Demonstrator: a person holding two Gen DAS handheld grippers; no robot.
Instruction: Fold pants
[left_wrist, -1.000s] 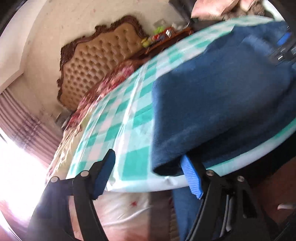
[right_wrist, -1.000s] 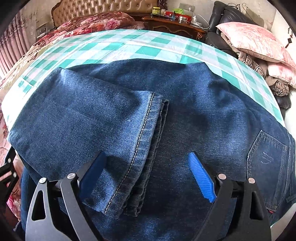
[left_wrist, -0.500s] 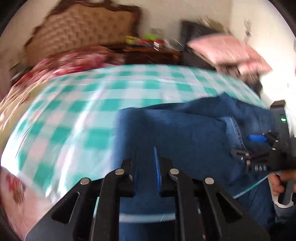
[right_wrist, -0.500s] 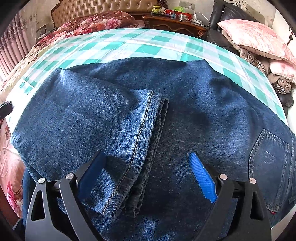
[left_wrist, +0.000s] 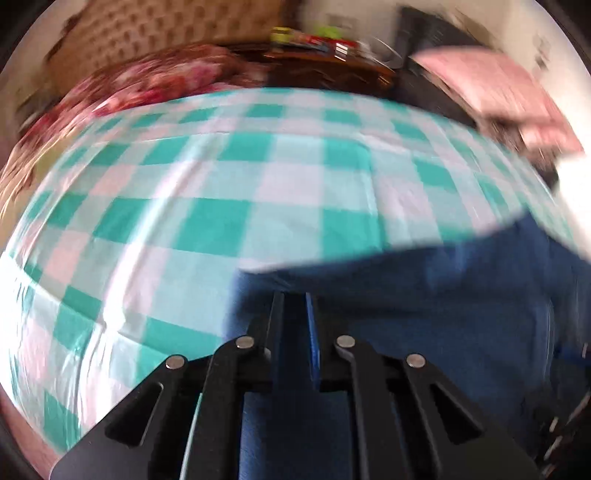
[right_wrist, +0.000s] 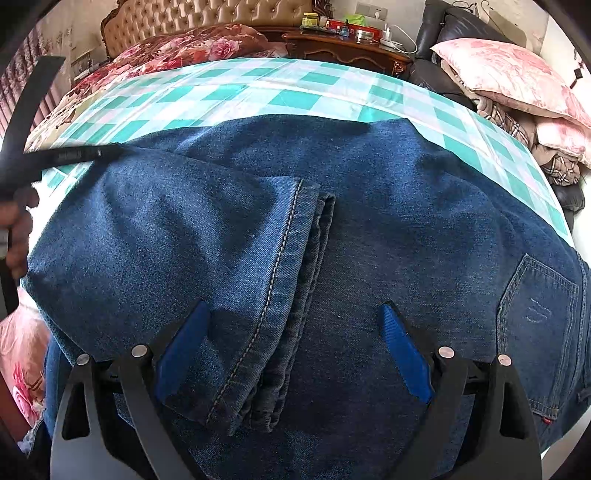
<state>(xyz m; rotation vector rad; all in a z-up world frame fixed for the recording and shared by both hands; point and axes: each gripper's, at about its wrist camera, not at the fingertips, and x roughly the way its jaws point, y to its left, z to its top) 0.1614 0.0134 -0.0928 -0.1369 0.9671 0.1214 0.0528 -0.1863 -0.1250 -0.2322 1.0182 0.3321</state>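
Blue denim pants (right_wrist: 369, 229) lie on a table with a green and white checked cloth (right_wrist: 280, 92). The legs are folded over, with the stitched hems (right_wrist: 288, 280) lying across the middle and a back pocket (right_wrist: 535, 306) at the right. My right gripper (right_wrist: 291, 350) is open, its blue pads straddling the hems just above the denim. My left gripper (left_wrist: 293, 321) is shut on the folded edge of the pants (left_wrist: 424, 302); that view is blurred. The left gripper also shows at the left edge of the right wrist view (right_wrist: 70, 155).
The checked cloth (left_wrist: 184, 206) is bare beyond the pants. Behind the table are a bed with a floral cover (right_wrist: 184, 48) and tufted headboard (right_wrist: 207, 18), a dark wooden nightstand (right_wrist: 343, 44) with small items, and pink pillows (right_wrist: 509, 77) on a dark chair.
My left gripper closed on the left fold of the pants, swung from below the table's edge to above it, and is lifting that edge. The right gripper stayed open and still.
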